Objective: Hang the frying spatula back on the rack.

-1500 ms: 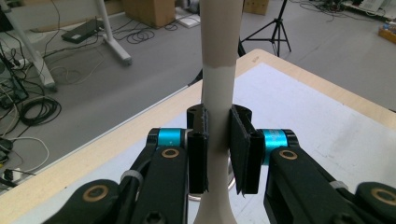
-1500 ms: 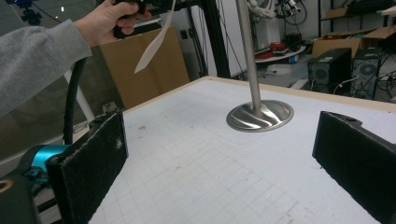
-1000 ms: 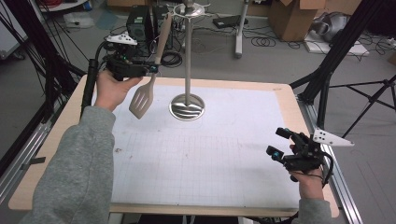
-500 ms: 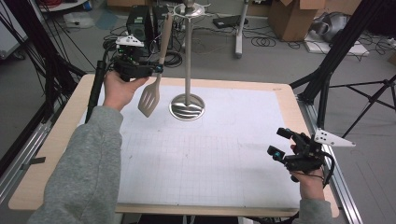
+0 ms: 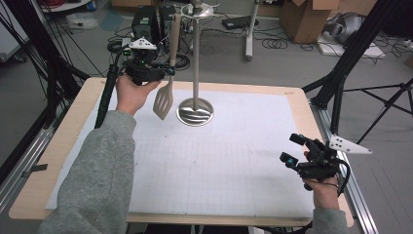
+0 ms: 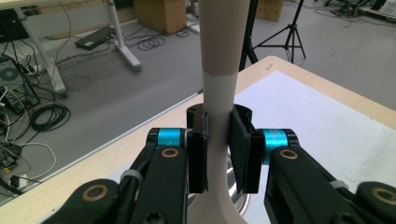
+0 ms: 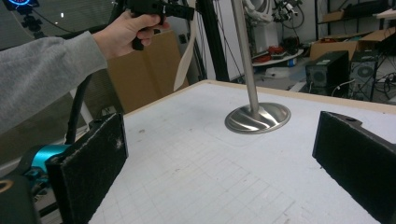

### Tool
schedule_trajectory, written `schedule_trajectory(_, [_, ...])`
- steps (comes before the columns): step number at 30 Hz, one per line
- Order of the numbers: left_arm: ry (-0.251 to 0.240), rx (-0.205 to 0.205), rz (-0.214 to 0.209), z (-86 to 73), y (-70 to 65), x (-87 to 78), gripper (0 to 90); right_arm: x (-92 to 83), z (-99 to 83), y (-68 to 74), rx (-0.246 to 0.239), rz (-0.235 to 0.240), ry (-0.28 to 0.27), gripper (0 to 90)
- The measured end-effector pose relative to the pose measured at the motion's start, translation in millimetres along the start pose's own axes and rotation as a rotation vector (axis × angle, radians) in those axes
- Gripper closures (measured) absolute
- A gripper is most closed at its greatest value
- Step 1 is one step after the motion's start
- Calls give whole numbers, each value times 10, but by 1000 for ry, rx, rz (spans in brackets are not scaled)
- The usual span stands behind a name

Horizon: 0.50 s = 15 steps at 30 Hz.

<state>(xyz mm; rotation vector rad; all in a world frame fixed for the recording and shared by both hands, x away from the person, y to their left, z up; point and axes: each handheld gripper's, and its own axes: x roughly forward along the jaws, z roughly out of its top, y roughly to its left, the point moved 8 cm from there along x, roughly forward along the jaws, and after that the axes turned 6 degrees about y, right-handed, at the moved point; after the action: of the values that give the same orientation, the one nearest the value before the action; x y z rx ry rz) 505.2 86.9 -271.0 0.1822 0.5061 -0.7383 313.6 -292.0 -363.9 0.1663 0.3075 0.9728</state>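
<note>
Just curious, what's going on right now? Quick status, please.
Left gripper shut on spatula, lifted beside stand. Right gripper open, idle. Nothing in the way.

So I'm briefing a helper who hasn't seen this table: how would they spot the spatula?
Find the tall metal stand at the table's far side. Just left of its pole, the left gripper holds the spatula upright, blade down: pale, slotted, with a wooden upper handle.

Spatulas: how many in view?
1. The spatula hangs upright in the left gripper, clamped by its handle, beside the metal stand. None on the mat.
</note>
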Motion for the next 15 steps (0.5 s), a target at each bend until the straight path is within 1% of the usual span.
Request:
schedule_trajectory(6, [-5, -3, 8, 8, -9, 30, 771, -12, -3, -2, 1, -1, 1, 21])
schedule_trajectory(7, [0, 8, 15, 4, -13, 26, 768, -15, -3, -1, 3, -1, -1, 21])
schedule_trajectory(9, [0, 8, 15, 4, -13, 26, 764, -16, -5, -2, 2, -2, 0, 21])
schedule_trajectory(10, [10, 26, 17, -4, -15, 13, 755, -18, -5, -2, 0, -2, -1, 21])
schedule_trajectory(11, [7, 45, 30, -6, -20, 3, 747, -19, -4, -3, 0, -3, -2, 21])
schedule_trajectory(13, [7, 46, 30, -6, -27, -7, 678, -20, -5, -1, -2, -4, -2, 21])
schedule_trajectory(14, [5, 47, 23, -3, -39, -41, 649, -21, -8, 3, 3, -3, 1, 21])
schedule_trajectory(15, [0, 47, 26, 1, -43, -57, 618, -19, -11, 4, 4, -4, 2, 21])
